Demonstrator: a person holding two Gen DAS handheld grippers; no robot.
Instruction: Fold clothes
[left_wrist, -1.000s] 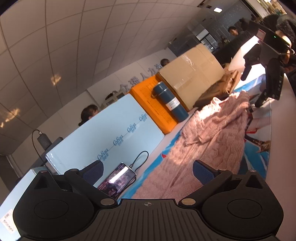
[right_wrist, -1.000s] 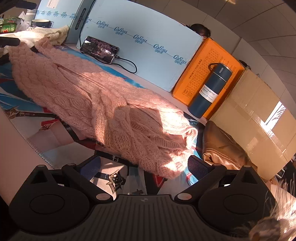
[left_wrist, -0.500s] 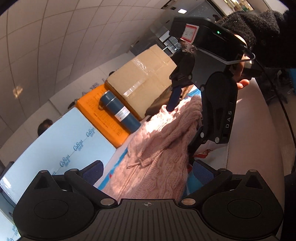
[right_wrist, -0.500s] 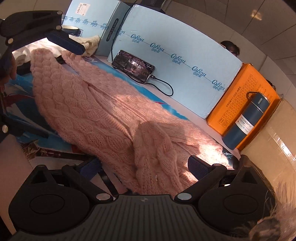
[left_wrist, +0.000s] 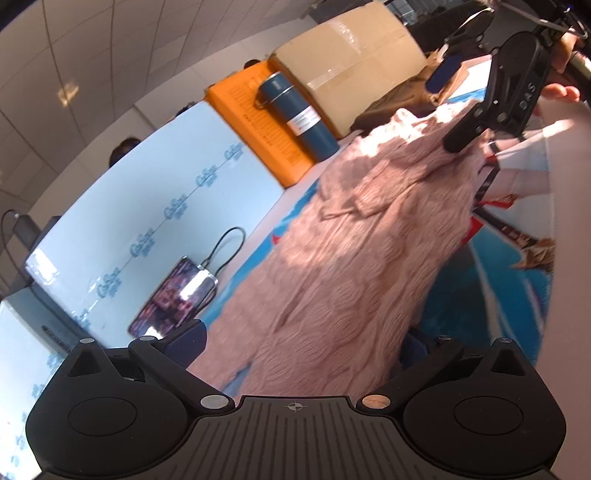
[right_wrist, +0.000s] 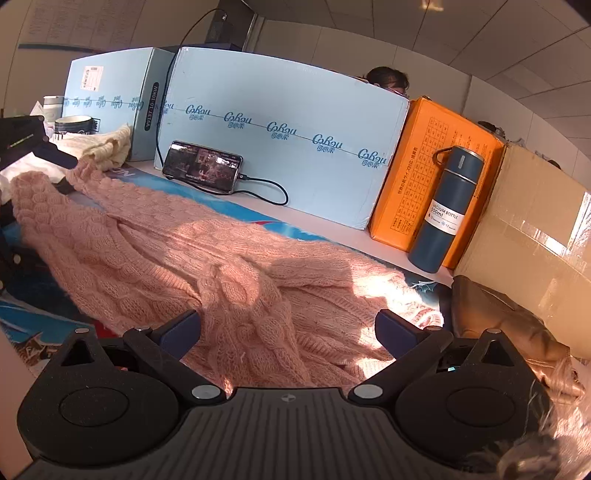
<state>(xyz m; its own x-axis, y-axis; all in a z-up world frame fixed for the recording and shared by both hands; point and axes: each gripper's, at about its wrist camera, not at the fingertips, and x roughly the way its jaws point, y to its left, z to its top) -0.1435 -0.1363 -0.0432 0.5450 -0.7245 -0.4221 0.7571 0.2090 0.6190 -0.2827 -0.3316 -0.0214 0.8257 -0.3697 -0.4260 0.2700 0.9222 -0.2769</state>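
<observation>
Both grippers now sit low over the pink knitted sweater (right_wrist: 229, 258), nearer than before. The left gripper (left_wrist: 303, 343) and right gripper (right_wrist: 288, 328) hold their jaws wide apart, with sweater fabric lying between them.

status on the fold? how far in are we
Early. Done: pink sweater lies stretched out along the printed mat, no clean fold visible. In hand: left tool and right tool both open, straddling opposite ends of the knit, neither clamped. Left: grasp, fold, tidy.
</observation>
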